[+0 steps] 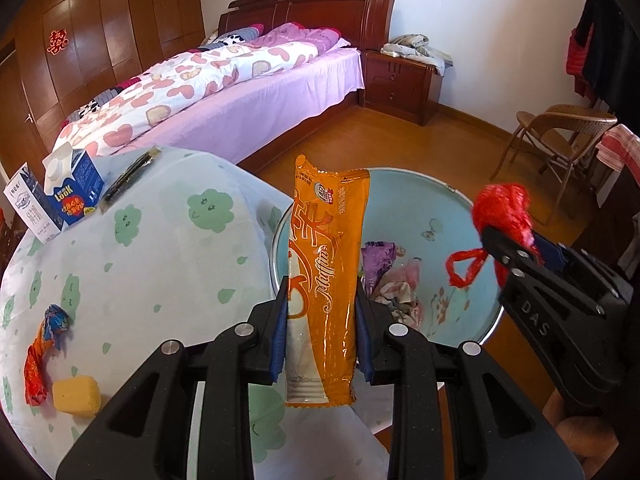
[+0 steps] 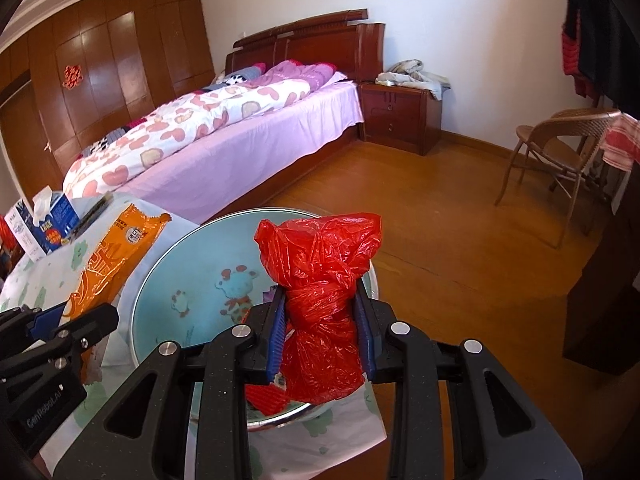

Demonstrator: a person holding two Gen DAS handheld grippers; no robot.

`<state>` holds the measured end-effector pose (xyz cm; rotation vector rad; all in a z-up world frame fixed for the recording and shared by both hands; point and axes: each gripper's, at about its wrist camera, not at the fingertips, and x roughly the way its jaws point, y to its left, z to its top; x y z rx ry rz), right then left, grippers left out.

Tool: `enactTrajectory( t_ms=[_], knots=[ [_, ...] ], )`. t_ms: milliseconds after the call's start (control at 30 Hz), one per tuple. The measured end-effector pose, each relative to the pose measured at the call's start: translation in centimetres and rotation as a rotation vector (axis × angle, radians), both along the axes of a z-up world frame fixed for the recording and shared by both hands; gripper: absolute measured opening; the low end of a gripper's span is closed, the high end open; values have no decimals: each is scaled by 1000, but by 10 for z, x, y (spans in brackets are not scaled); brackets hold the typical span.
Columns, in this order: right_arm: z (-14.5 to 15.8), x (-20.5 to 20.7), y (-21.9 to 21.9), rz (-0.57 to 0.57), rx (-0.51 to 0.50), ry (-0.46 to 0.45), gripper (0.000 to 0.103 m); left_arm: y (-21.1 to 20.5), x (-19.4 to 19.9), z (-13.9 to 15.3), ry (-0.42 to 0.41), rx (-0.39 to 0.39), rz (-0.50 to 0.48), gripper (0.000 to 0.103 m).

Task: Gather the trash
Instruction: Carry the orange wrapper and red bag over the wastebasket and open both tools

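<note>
Trash in both grippers: orange wrapper [image 1: 326,264] pinched upright between pads of left gripper [image 1: 323,334], knotted red plastic bag [image 2: 320,300] squeezed in right gripper [image 2: 322,334], both over blue basin [image 1: 460,216] beside table [image 1: 160,248]. More trash waiting on table: crumpled wrapper [image 1: 42,352], yellow block [image 1: 76,394]. Risk: tall wrapper catching basin rim on release and falling to floor [image 2: 460,240]; bag loops snagging on pads
</note>
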<state>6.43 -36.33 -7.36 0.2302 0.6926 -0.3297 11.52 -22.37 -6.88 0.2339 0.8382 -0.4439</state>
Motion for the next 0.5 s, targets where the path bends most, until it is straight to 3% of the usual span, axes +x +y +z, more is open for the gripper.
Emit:
enactTrajectory(
  t_ms=[167, 500],
  knots=[
    [-4, 7, -3, 40, -14, 21, 49, 0, 3, -4, 10, 3, 5, 28],
    [-3, -11, 0, -14, 21, -61, 49, -7, 7, -7, 15, 14, 3, 29]
  ],
)
